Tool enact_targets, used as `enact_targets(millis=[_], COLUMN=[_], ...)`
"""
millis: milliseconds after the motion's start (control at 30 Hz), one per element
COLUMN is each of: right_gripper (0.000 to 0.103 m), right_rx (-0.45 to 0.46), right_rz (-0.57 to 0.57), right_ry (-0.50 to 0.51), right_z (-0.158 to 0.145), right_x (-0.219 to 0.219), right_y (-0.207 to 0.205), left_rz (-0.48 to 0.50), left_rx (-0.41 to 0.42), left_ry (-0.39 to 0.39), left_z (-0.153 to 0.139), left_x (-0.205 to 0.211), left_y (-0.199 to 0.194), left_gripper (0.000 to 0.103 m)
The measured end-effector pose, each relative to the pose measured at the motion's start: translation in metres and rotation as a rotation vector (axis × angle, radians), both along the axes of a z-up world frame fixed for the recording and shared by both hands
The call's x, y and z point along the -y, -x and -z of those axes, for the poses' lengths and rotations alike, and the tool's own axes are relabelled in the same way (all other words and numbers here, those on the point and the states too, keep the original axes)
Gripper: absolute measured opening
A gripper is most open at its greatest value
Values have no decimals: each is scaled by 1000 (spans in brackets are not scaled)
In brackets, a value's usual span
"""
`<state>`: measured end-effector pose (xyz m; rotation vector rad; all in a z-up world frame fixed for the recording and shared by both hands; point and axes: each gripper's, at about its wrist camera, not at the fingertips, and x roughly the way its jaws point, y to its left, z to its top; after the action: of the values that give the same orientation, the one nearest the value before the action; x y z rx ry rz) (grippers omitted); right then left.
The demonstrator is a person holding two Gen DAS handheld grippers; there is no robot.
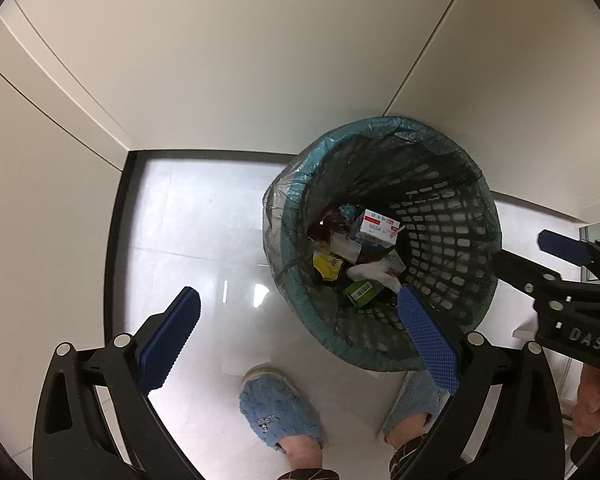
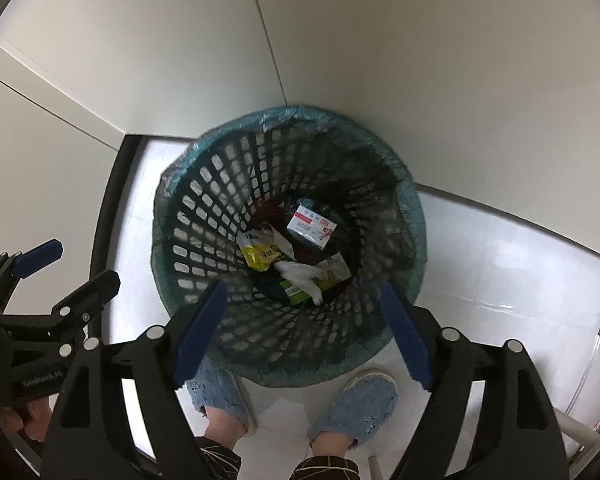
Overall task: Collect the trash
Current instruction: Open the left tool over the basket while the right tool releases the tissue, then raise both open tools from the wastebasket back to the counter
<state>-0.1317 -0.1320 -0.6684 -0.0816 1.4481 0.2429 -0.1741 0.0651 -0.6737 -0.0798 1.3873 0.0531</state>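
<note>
Trash (image 2: 296, 256) in lined basket (image 2: 204, 208) by wall; both grippers (image 1: 296, 336) (image 2: 304, 332) wide apart, empty, above.

"DAS" on right gripper (image 1: 572, 256)

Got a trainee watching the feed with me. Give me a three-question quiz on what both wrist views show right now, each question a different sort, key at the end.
1. True or false: the right gripper grips a piece of trash.
2. Multiple choice: the white and red carton lies A) on the floor tiles, B) inside the lined basket, C) between the left gripper's fingers.
3. Fill in: the person's slippers stand on the ___ beside the basket.

Key
1. False. Its jaws stand apart with nothing between the pads.
2. B. It rests on top of the other wrappers, next to a yellow packet. The left gripper is open and empty too.
3. Floor.
</note>
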Motion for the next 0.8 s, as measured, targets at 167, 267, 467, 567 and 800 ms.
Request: enact_targets(millis=[167,267,467,567,800], right_gripper=[94,95,95,95,95], right_rx=[42,67,111,149,237], right_rz=[22,18,14,6,22], right_ry=[0,4,-7,9,7], right_z=[-40,-70,-145,-190,-300], right_x=[2,1,-4,-7,-7], right_y=[2,3,5,7,13], left_rz=[6,18,51,55,46], left_rx=[6,17,32,50,128], left_ry=[-4,-10,1,6,2], left_z=[-26,-52,-120,-161,-274], left_x=[-3,-2,3,4,0], left_y=[2,1,3,6,9], left_gripper=[97,97,97,97,97])
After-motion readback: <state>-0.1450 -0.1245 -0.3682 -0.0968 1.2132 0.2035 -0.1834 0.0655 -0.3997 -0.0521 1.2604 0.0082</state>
